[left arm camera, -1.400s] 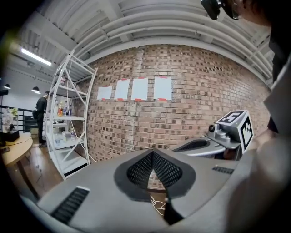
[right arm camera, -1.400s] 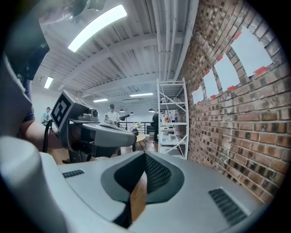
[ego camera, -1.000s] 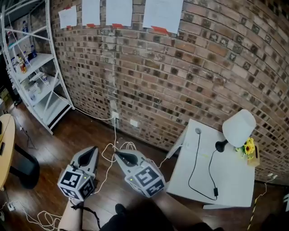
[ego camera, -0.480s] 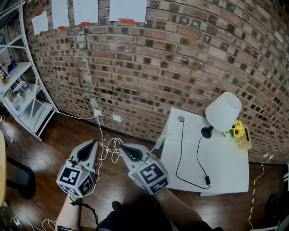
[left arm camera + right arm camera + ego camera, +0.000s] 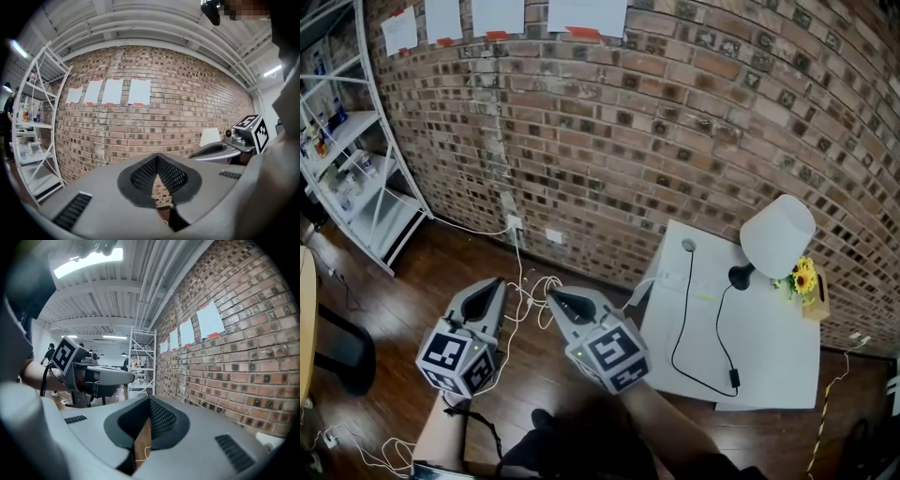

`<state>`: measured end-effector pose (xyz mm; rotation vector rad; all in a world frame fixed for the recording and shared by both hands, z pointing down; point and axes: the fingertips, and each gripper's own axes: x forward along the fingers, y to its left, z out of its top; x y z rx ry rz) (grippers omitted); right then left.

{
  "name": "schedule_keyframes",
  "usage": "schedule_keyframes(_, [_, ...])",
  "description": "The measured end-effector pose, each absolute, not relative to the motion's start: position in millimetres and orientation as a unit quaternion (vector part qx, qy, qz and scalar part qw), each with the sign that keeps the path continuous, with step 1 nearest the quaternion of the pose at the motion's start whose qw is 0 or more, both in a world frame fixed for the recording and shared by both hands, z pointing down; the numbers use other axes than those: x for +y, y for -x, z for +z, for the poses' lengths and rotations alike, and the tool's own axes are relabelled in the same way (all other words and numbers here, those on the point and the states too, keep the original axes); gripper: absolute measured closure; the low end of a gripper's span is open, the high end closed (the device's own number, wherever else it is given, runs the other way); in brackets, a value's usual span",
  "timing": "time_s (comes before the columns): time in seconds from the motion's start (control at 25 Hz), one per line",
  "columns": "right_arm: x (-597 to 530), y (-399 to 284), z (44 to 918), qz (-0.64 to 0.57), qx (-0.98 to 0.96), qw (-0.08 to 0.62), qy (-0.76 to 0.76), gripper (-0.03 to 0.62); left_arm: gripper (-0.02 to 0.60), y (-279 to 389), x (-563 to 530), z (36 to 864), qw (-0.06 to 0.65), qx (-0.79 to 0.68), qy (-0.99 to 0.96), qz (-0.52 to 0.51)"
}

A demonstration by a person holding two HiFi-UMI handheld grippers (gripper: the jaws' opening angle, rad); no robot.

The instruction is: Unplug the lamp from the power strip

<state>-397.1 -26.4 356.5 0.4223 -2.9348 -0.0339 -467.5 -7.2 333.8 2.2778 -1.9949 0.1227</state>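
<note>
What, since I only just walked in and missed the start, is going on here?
A person holds a gripper in each hand over the wooden floor by the brick wall. The left gripper and right gripper are both shut and hold nothing. The lamp stands on the white table to the right, with its black cord lying across the tabletop. Neither gripper is at it yet. I cannot make out a power strip.
</note>
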Motion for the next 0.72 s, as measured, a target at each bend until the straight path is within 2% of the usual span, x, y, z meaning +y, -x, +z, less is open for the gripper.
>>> schedule_keyframes(0.44, [-7, 423, 369, -0.008, -0.99, 0.1, -0.104, 0.607, 0.572, 464, 4, 351, 0.093, -0.641, -0.76, 0.042])
schedule_keyframes(0.72, [-2, 429, 381, -0.003, -0.99, 0.114, -0.088, 0.608, 0.572, 464, 2, 361, 0.061, -0.639, -0.763, 0.081])
